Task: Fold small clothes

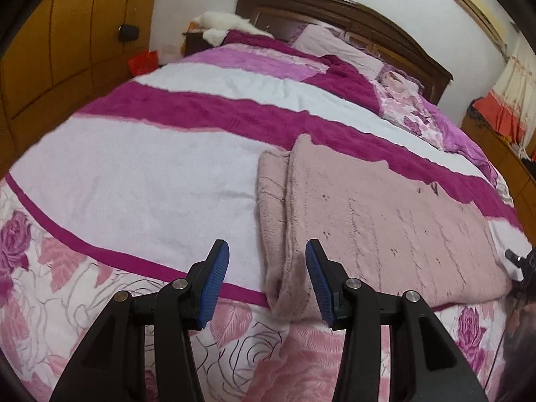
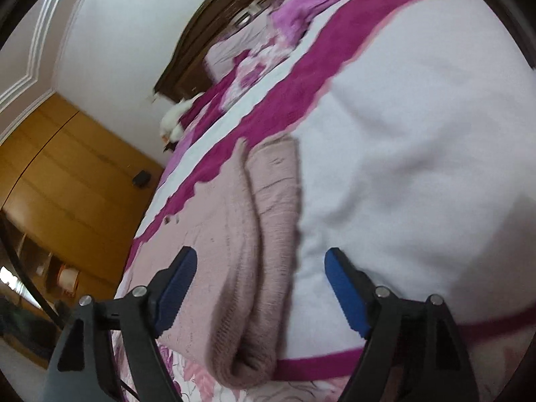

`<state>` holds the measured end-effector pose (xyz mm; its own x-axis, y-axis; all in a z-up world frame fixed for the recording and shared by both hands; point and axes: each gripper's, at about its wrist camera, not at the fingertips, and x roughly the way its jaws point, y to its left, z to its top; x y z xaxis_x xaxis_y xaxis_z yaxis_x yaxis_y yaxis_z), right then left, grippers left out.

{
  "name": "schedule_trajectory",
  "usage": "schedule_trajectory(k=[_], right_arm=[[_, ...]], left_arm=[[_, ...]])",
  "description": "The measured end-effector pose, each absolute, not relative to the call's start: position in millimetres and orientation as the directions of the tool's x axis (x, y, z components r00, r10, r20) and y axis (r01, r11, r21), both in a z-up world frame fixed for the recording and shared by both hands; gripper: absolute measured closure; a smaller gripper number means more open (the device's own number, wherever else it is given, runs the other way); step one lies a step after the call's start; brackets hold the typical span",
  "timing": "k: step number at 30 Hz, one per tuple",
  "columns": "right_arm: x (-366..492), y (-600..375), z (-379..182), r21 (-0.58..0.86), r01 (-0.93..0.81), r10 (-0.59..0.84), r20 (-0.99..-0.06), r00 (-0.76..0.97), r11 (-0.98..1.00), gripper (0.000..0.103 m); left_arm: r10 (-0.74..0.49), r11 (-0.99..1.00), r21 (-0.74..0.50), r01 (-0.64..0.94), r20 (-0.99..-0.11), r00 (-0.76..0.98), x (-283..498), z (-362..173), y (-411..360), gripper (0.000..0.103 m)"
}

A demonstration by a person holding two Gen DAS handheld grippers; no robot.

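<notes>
**Pink knit lies flat on the bed, both grippers spread and empty**

Left wrist view: the left gripper [image 1: 267, 279] hovers above the near edge of the bed with its blue-padded fingers [image 1: 214, 284] spread wide and nothing between them. Just ahead and to the right lies the pink knit garment [image 1: 385, 221], flat on the striped blanket [image 1: 134, 174], which has white and magenta bands and a rose print along its near border. A fold of the garment runs lengthwise along its left side, so a narrower strip shows beside the main panel. Its near end reaches the magenta stripe by the rose print. Beyond are pillows [image 1: 338, 50] and a dark wooden headboard [image 1: 335, 10]; a wooden wardrobe [image 1: 50, 50] stands at the left.

Right wrist view: the frame is tilted and somewhat blurred. The right gripper [image 2: 259, 289] also has its fingers wide apart, holding nothing. The pink knit garment [image 2: 214, 234] lies below and between them, its folded edge forming a rounded ridge that runs toward the camera. White blanket fills the right side, and the wardrobe [image 2: 67, 167] stands at the left.
</notes>
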<state>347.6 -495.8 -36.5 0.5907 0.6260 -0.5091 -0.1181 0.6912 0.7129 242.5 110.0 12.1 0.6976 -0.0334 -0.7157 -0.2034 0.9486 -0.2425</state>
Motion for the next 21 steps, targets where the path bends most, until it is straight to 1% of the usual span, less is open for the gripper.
schedule_trajectory(k=[4, 12, 21], right_arm=[[368.0, -477.7, -39.1, 0.707, -0.156, 0.660, -0.525, 0.537, 0.690, 0.019], [382.5, -461.5, -43.2, 0.718, -0.169, 0.679, -0.514, 0.525, 0.675, 0.019], [386.5, -445.1, -37.9, 0.638, -0.144, 0.608, -0.605, 0.515, 0.757, 0.020]], left_arm=[[-0.044, 0.941, -0.263, -0.213, -0.719, 0.694, 244.6, 10.5, 112.6, 0.080], [-0.024, 0.959, -0.215, -0.186, -0.715, 0.698, 244.0, 13.5, 102.0, 0.080], [-0.034, 0.956, -0.226, -0.188, -0.721, 0.693, 243.0, 14.3, 102.5, 0.080]])
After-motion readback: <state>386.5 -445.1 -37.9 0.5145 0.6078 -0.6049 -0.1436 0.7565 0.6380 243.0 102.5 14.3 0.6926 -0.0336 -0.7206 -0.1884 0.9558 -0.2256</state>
